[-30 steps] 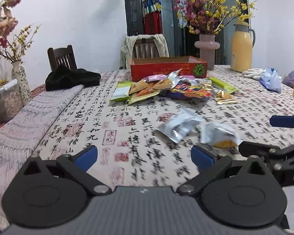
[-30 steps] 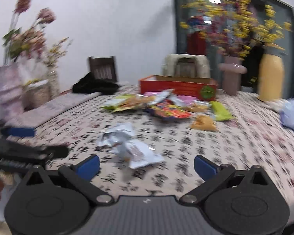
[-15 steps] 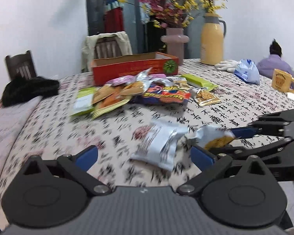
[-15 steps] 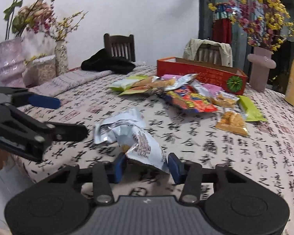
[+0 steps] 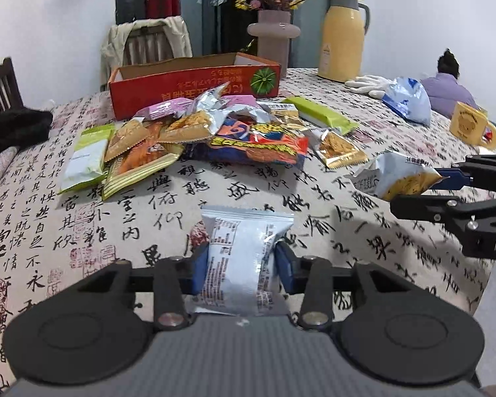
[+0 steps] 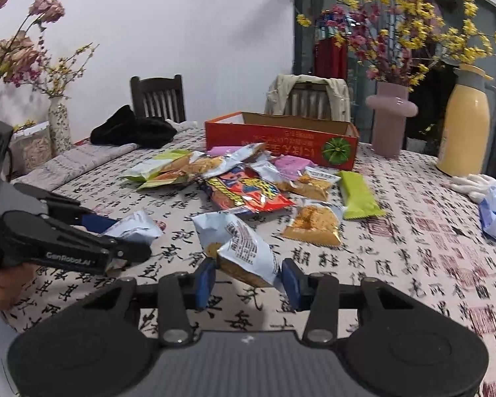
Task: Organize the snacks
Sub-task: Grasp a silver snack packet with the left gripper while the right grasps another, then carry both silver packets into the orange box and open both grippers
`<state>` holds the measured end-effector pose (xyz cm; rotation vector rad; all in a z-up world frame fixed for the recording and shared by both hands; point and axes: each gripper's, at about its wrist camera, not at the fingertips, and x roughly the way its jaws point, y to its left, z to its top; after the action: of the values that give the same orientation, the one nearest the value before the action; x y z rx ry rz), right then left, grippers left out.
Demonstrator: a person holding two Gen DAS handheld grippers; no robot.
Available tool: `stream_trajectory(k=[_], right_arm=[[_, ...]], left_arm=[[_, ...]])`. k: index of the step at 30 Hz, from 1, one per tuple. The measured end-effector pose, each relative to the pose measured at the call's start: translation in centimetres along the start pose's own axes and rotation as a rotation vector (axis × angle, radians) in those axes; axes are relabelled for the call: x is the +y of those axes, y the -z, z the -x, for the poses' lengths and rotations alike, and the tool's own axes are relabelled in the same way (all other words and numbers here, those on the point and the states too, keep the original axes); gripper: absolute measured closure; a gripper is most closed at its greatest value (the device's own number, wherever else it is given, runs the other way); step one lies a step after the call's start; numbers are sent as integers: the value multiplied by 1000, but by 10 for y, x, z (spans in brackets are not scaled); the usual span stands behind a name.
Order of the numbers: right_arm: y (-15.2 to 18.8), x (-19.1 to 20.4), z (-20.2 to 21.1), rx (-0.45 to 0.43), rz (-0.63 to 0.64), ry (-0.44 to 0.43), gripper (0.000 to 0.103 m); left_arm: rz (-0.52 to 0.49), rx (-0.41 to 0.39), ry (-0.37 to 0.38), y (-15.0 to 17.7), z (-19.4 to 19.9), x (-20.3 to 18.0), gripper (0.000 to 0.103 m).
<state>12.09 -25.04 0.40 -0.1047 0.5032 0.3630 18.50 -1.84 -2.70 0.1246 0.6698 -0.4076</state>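
Note:
A heap of snack packets (image 5: 254, 139) lies on the calligraphy-print tablecloth in front of an open red cardboard box (image 5: 195, 89). My left gripper (image 5: 242, 266) is closing on a silver-white packet (image 5: 241, 248), both blue pads pressing its sides. From the right wrist view the same gripper (image 6: 125, 236) enters from the left with that packet (image 6: 135, 228). My right gripper (image 6: 249, 281) is shut on a white packet with an orange print (image 6: 244, 248), held just off the cloth. In the left wrist view it (image 5: 423, 190) reaches in from the right. The red box (image 6: 281, 145) stands behind the heap (image 6: 244, 188).
Behind the box stand a pink vase (image 5: 273, 39) and a yellow thermos (image 5: 342, 33). White gloves (image 5: 367, 82), a blue-white bag (image 5: 406, 99) and a yellow mug (image 5: 471, 125) sit at the right, near a person in purple (image 5: 446, 89). A black cloth (image 5: 13, 125) lies far left.
Both grippers went from wide open to closed on a packet, the right one first. The left gripper swung right and forward over the silver-white packet.

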Motion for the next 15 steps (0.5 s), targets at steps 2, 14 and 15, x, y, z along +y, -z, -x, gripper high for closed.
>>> stream_trajectory(k=[2,14,15], right_arm=[[-7,0,-2,-13,27,2,60],[-109,-58,-39,-78,75,2,60],[-121,-65,-45,-93,75,9,60]], left_arm=[[13,-13,-3,-8,6,4,61],[141,-92,-110,-127,-14,78,61],[146,-96,-114,-139,-20,85,61]])
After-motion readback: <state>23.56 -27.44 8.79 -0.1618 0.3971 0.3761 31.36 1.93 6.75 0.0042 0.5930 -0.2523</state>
